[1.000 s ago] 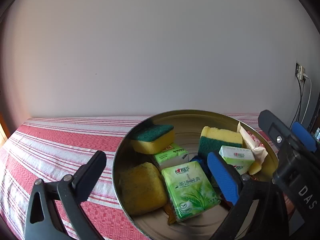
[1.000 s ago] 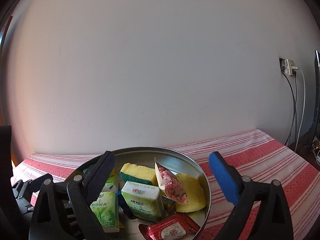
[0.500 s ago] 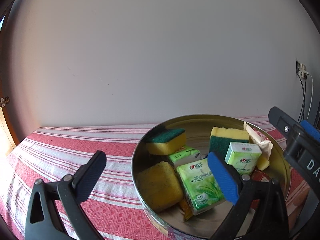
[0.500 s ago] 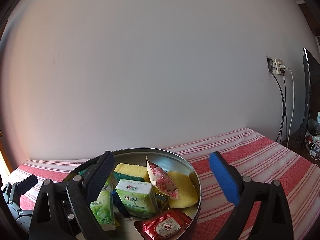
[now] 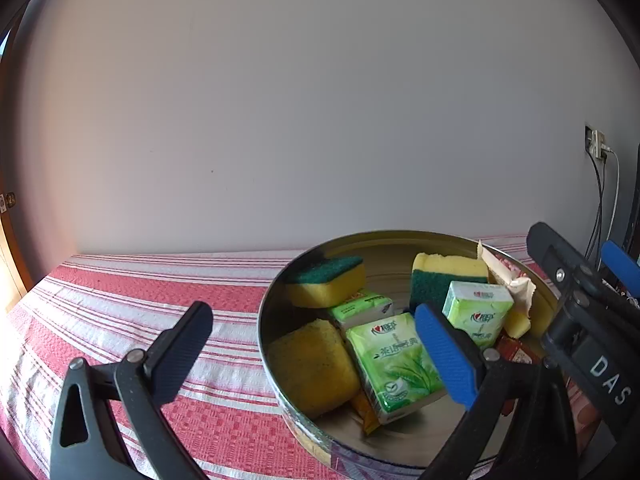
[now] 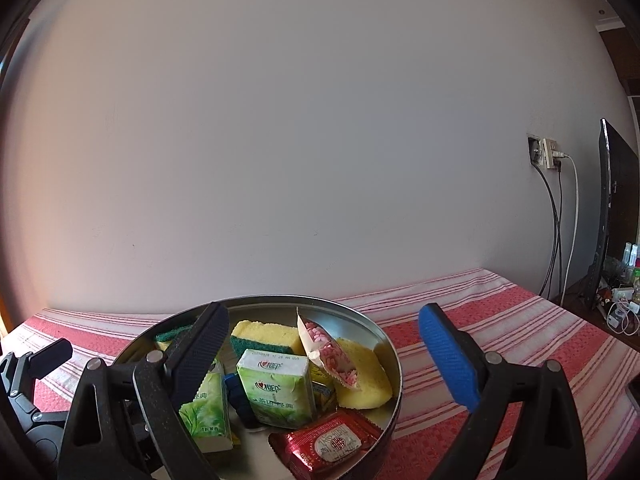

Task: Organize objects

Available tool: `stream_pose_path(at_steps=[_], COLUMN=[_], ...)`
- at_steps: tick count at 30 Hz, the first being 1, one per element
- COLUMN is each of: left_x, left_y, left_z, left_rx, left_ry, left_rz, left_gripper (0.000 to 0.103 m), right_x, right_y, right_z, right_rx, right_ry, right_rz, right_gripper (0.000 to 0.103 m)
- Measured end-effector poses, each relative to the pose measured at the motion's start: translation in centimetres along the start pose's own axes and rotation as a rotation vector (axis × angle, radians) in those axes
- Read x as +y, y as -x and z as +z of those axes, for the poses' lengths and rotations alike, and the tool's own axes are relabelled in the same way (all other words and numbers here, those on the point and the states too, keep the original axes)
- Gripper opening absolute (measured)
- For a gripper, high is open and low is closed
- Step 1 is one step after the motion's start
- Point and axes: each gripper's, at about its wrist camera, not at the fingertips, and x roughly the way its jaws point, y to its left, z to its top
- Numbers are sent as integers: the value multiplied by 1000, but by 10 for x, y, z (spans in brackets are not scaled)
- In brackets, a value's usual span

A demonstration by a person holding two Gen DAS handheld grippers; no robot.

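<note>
A round metal tin (image 5: 276, 300) (image 6: 384, 340) stands on the red-and-white striped cloth. It holds yellow-green sponges (image 5: 326, 280) (image 6: 264, 336), green tissue packs (image 5: 396, 360) (image 6: 276, 388), a pink candy bag (image 6: 332, 352) and a red wrapped snack (image 6: 332, 444). My left gripper (image 5: 316, 352) is open and empty, straddling the tin's left rim. My right gripper (image 6: 324, 356) is open and empty, above the tin's right half. The right gripper also shows in the left wrist view (image 5: 580, 276).
The striped cloth (image 5: 140, 304) (image 6: 520, 320) stretches left and right of the tin. A plain wall stands behind. A wall socket with cables (image 6: 548, 156) and a dark monitor (image 6: 616, 208) are at far right, with clutter below.
Both grippers have drawn back and risen a little from the tin, which now sits lower and smaller in both views. Both stay open and empty.
</note>
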Motion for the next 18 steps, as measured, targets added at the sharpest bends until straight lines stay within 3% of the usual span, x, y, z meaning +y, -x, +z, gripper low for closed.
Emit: stream_pose_path(at_steps=[18], left_x=[5], left_y=[43], left_z=[-5], left_rx=[-74], left_ry=[12], left_rz=[-19], left_gripper=[102], right_x=[5], right_y=[26], right_z=[-5], right_rx=[-70], right_ry=[50], right_rz=[-29], right_gripper=[98])
